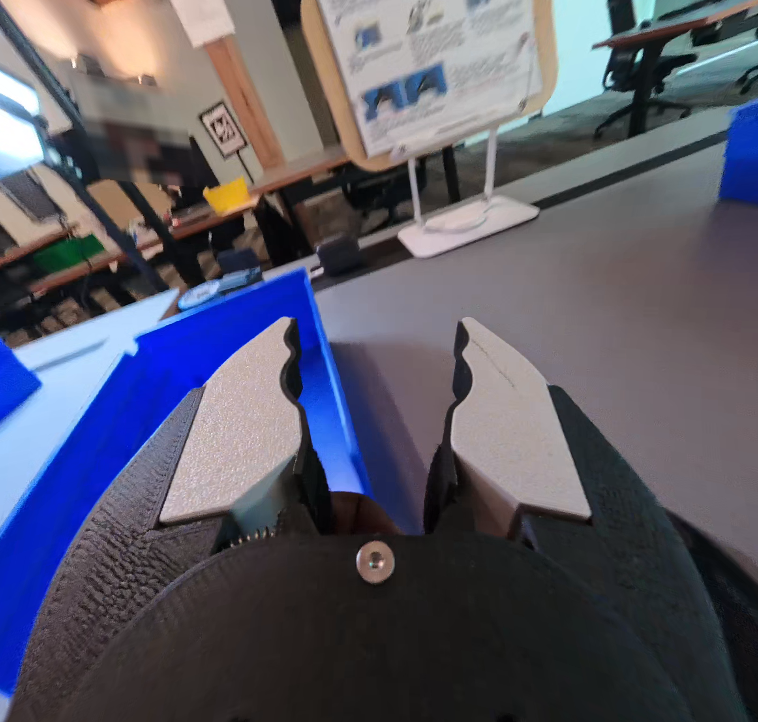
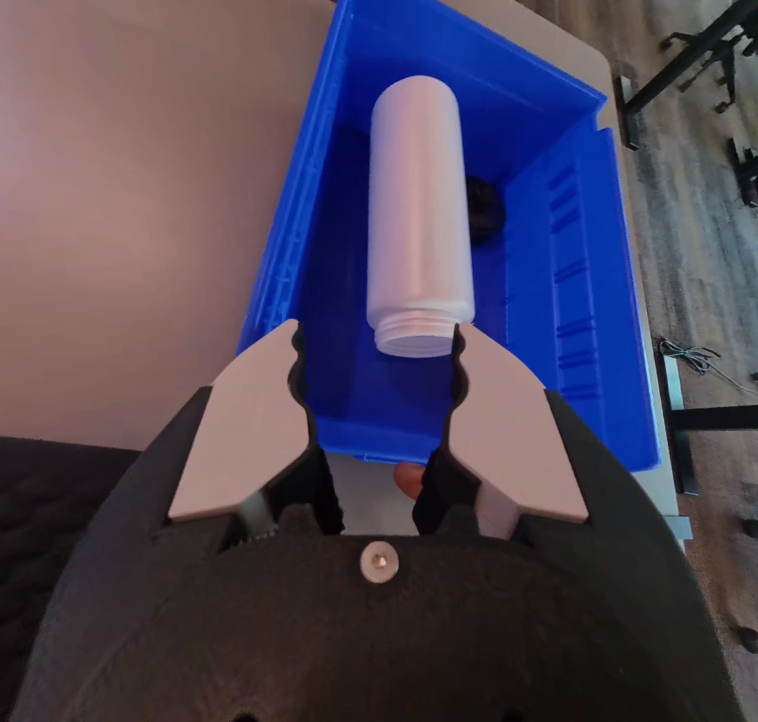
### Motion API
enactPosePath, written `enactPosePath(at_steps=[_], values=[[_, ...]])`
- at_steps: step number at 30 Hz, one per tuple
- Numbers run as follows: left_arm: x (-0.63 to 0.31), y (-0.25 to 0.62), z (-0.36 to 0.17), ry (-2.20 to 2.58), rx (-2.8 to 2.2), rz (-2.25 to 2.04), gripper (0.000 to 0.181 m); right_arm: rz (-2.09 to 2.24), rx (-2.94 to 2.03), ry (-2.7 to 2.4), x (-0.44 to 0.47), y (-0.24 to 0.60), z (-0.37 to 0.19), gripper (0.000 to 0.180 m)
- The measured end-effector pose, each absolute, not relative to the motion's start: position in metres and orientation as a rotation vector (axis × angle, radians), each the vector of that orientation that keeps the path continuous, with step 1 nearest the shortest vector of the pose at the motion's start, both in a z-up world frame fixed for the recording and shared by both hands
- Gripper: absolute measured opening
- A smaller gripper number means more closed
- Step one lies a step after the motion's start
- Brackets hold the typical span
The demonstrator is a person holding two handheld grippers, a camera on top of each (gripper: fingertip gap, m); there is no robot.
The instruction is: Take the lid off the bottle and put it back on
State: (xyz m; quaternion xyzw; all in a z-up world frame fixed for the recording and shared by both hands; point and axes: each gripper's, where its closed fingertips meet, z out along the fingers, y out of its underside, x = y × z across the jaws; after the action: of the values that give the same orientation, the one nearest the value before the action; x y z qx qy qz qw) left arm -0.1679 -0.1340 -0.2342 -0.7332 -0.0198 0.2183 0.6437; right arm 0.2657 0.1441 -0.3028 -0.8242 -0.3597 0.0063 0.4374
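Your right claw is released, its jaws spread wide and gripping nothing. It hangs above the near end of a blue plastic bin that stands on the table. Inside the bin the white bottle lies on its side, lid off, with its threaded open neck pointing toward your claw. The neck sits just beyond the fingertips, close to the right one; contact cannot be confirmed. A dark object lies on the bin floor just beside the bottle, partly hidden; whether it is the lid cannot be told.

Your left claw is likewise released and empty. It points across the grey table, over the wall of a blue bin. Beyond it, a poster board on a white stand rests on the table. Neither bottle nor lid shows in the left wrist view.
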Motion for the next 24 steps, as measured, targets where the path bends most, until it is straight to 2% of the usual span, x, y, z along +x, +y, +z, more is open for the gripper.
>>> enactPosePath(at_steps=[9,11,13,15,16,17,24], values=[[-0.207,-0.139,-0.309,-0.192,-1.905,0.416,0.072,0.253,-1.956,-0.834,0.246,0.124,-0.282,0.068],[-0.206,-0.135,-0.317,-0.183,-1.935,0.398,0.064,0.345,-1.979,-0.889,0.231,0.118,-0.292,0.068],[-0.204,-0.131,-0.323,-0.164,-1.954,0.39,0.046,0.348,-2.066,-0.953,0.226,0.113,-0.314,0.07],[-0.209,-0.129,-0.323,-0.178,-1.947,0.452,0.028,0.298,-2.113,-1.019,0.223,0.112,-0.332,0.05],[-0.211,-0.129,-0.323,-0.171,-1.948,0.48,0.021,0.292,-2.112,-1.054,0.22,0.111,-0.337,0.029],[-0.21,-0.127,-0.322,-0.163,-1.952,0.48,0.021,0.258,-2.097,-1.044,0.219,0.116,-0.339,0.019],[-0.194,-0.101,-0.323,-0.116,-1.96,0.418,0.026,0.116,-2.047,-1.109,0.21,0.118,-0.339,0.015]])
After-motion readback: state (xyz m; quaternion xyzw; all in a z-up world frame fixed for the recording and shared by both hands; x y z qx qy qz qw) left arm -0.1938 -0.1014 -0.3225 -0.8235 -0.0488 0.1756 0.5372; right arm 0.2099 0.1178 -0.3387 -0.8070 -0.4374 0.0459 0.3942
